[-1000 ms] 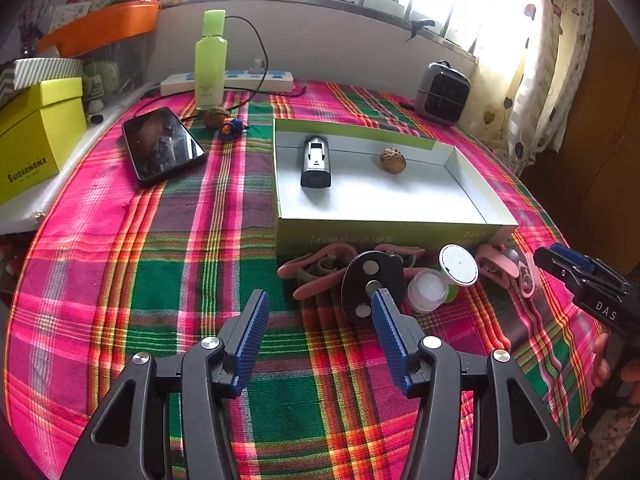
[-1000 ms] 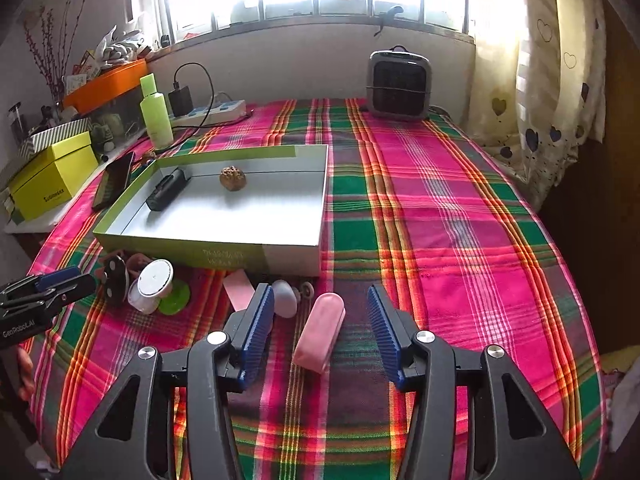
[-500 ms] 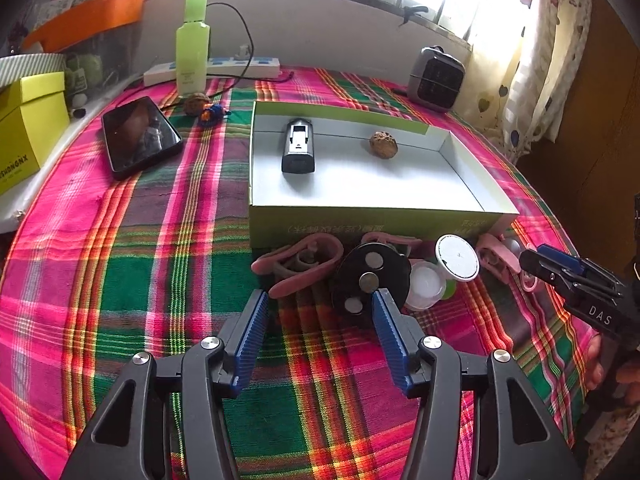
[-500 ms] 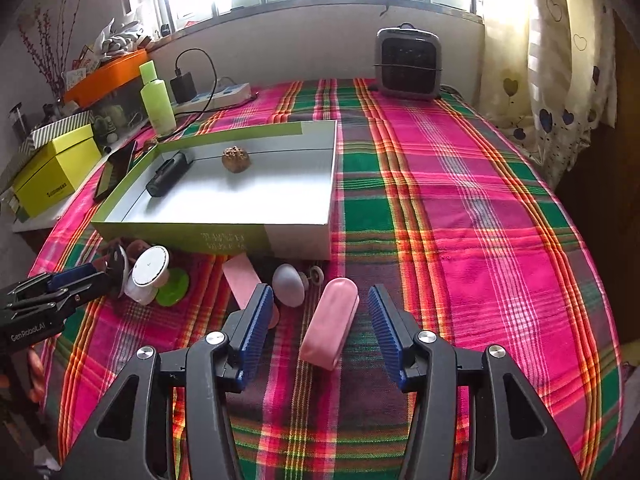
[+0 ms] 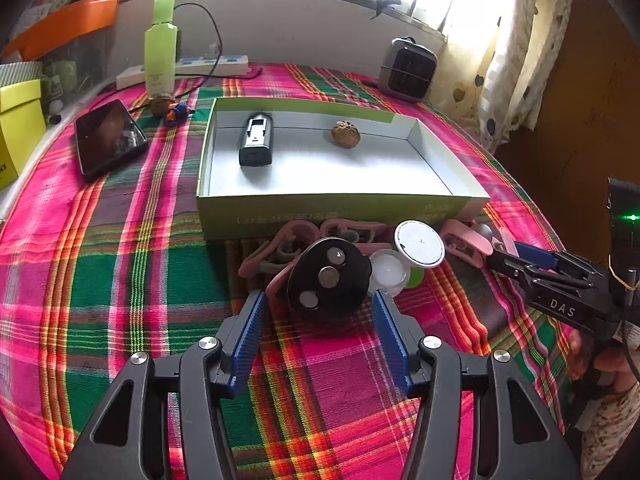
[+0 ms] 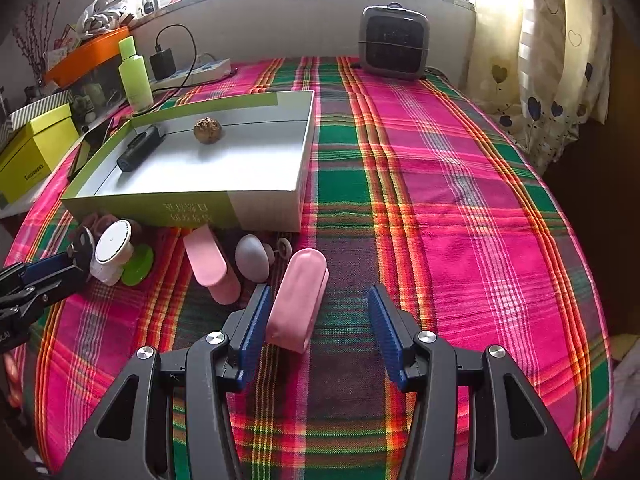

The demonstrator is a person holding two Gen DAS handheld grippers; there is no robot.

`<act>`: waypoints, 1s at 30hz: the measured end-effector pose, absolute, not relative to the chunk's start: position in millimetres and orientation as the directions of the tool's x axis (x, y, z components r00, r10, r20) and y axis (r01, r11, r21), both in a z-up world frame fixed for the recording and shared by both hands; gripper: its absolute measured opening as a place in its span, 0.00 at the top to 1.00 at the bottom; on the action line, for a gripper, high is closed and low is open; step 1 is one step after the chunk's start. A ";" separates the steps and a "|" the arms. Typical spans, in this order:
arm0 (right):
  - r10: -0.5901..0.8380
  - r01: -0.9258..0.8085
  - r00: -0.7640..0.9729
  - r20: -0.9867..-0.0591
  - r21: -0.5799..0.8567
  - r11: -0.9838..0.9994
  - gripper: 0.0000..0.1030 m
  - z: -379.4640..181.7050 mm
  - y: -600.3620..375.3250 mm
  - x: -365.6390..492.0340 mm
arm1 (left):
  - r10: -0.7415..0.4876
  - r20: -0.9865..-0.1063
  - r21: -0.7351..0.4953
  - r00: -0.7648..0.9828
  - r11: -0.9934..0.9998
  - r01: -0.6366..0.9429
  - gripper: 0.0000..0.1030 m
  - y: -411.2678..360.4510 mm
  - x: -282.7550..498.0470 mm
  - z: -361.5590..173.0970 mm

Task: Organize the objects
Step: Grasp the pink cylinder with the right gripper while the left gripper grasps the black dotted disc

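Objects for sorting lie in a loose cluster on the plaid tablecloth (image 6: 460,184), against the near wall of a shallow green-and-white box (image 5: 340,210). Inside the box rest a black clip-like device (image 5: 256,142) toward its left side and a walnut (image 5: 345,133) near the far wall, well apart from each other. The left gripper (image 5: 318,334) stands open, with a black disc bearing three silver studs (image 5: 329,278) just ahead of its blue pads; neither pad is seen pressing on it. Beside the disc to the right are a small white jar with a green base (image 5: 390,274) and a round white lid (image 5: 419,239), and behind it a tangle of pink looped straps (image 5: 280,254). The right gripper (image 6: 318,330) is likewise open: a pink oblong case (image 6: 298,300) lies between its jaws, close against the left pad, clear of the right one. Just beyond lie a second pink case (image 6: 210,260) and a grey egg-shaped piece (image 6: 252,258). Outside the box, to its left, are a phone (image 5: 108,138), a green bottle (image 5: 160,50) and a power strip (image 5: 200,68); a small heater (image 6: 394,42) stands at the far edge.
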State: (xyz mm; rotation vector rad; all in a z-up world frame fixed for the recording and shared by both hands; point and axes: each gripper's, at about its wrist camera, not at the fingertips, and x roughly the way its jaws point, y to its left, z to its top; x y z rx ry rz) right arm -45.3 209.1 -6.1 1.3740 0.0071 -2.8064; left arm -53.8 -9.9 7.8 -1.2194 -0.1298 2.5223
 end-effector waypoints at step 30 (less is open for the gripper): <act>-0.051 0.049 -0.627 -0.777 0.026 -0.998 0.82 -3.9 207.0 -43.2 | 0.296 -0.745 -0.234 -0.597 -0.955 -0.182 0.68 -8.9 -64.0 7.9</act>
